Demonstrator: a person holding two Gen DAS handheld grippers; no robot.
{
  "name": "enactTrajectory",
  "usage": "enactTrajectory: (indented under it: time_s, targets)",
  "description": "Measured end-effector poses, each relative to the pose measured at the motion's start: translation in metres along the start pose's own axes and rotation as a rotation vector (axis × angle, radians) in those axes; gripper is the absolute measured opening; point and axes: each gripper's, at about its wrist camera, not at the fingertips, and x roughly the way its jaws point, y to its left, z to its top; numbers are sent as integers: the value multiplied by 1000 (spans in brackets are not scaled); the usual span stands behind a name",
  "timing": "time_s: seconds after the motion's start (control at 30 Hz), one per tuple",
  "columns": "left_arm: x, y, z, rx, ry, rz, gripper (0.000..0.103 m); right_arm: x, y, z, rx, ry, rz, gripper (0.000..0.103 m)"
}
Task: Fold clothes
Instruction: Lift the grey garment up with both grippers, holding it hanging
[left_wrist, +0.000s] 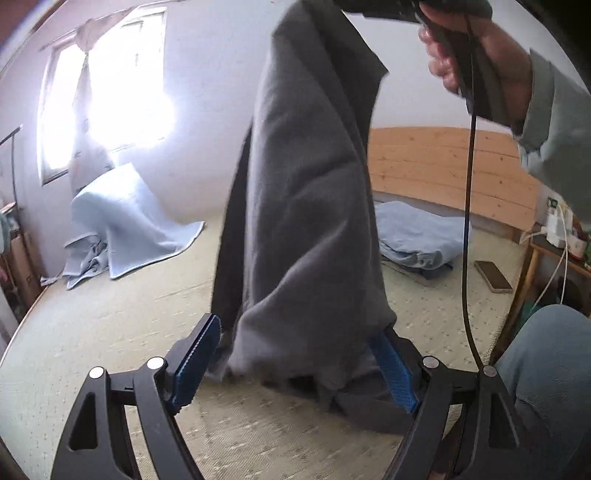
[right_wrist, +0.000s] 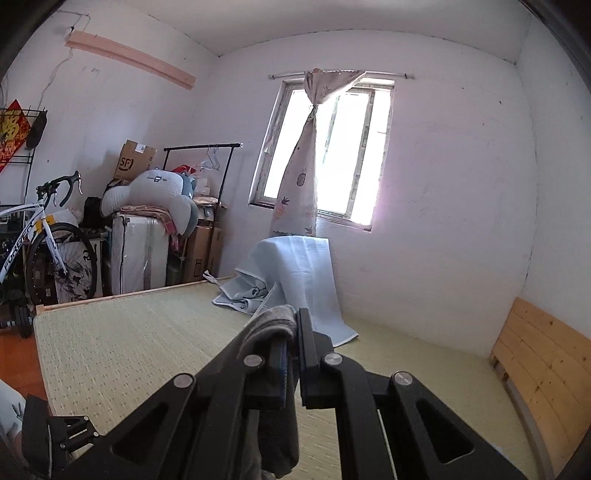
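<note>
Blue-padded fingers of the left gripper stand wide apart around the lower end of a grey garment, which hangs in a long vertical drape above the bed's pale green mat. Whether either pad touches the cloth cannot be told; the fingers are spread, not closed on it. Farther along to the right and high up, the person's right hand holds the other tool, and the cloth's top end runs up toward it. From its own camera, the right gripper shows fingers drawn nearly together with a fold of the same grey fabric pinched between them, the rest falling below.

So the garment's long axis runs top to bottom, upper end in the right tool, lower end sitting between the left tool's open fingers. The left gripper is the nearer one to the free hem, and any coming move likely turns on it closing there.

Behind, a light blue blanket slumps under the window; a wooden headboard stands at right.
</note>
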Motion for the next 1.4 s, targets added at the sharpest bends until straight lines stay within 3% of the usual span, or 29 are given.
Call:
enactTrajectory:
  time_s: [0.07, 0.1, 0.13, 0.23, 0.43, 0.57, 0.7, 0.83, 1.0, 1.07, 1.1, 1.13, 1.23, 1.3, 1.4]
  targets:
    - [7, -1, 2, -13, 25, 4, 56, -11, -2, -1, -1, -4, -3, 3]
    - [11, -2, 3, -20, 37, 6, 33, -16, -3, -1, 2, -7, -3, 3]
    - [14, -3, 5, -27, 48, 6, 21, -21, -3, -2, 5, -9, -3, 3]
    - [9, 6, 9, -65, 31, -37, 10, -30, -4, 0, -3, -9, -6, 3]
    - [-24, 62, 28, -238, -30, -23, 6, -54, -11, 9, -11, -35, -22, 3]
    - [-64, 108, 56, -319, -105, 18, 6, -76, -15, 20, -2, -73, -20, 3]
    - [-102, 144, 97, -313, -194, 70, 6, -102, -18, 28, 30, -122, -11, 3]
    - [-68, 135, 96, -270, -118, 25, 6, -111, -27, 15, 75, -114, -39, 3]
    - [-26, 124, 96, -216, -24, -31, 7, -94, -63, -54, 160, 42, -131, 3]
    - [-4, 116, 84, -207, 27, -81, 16, -89, -79, -89, 175, 122, -184, 3]
    - [7, 110, 71, -207, 61, -113, 27, -89, -86, -107, 184, 162, -207, 3]
    - [15, 104, 62, -205, 80, -121, 39, -88, -94, -125, 193, 202, -229, 3]
    - [30, 96, 34, -180, 132, -121, 59, -86, -112, -177, 223, 313, -293, 3]
    - [34, 89, 17, -150, 160, -96, 67, -85, -124, -216, 262, 388, -335, 3]
    - [50, 79, 1, -77, 210, -81, 68, -81, -137, -265, 335, 454, -383, 3]
